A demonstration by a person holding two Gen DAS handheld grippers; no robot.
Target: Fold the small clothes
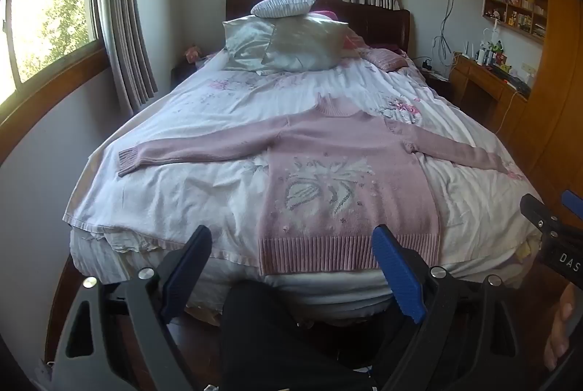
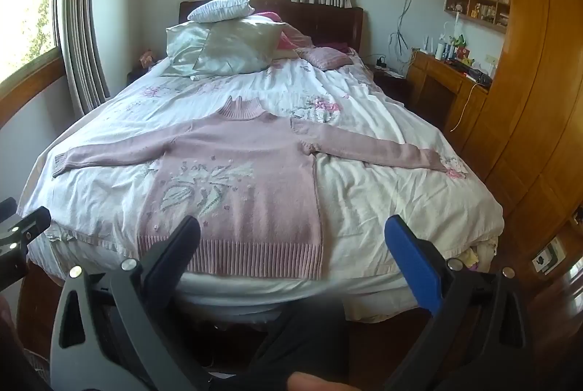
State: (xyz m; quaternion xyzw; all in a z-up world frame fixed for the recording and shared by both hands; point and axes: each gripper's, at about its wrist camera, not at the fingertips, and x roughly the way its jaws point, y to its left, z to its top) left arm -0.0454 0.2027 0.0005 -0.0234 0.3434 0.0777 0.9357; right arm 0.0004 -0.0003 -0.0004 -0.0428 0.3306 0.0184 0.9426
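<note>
— Both grippers first: how do they sit?
— Left gripper (image 1: 291, 241) is level before the bed's foot, jaws spread wide, holding nothing. Right gripper (image 2: 293, 230) is alongside it, jaws likewise spread and empty.
— And the pink sweater (image 1: 342, 172)?
— Flat on the floral bedspread (image 1: 164, 187), sleeves stretched out, ribbed hem at the near edge, just beyond both grippers' fingertips.

shelf items (image 1: 517, 8) too small to tell; right claw (image 1: 568, 208) edge-cropped
</note>
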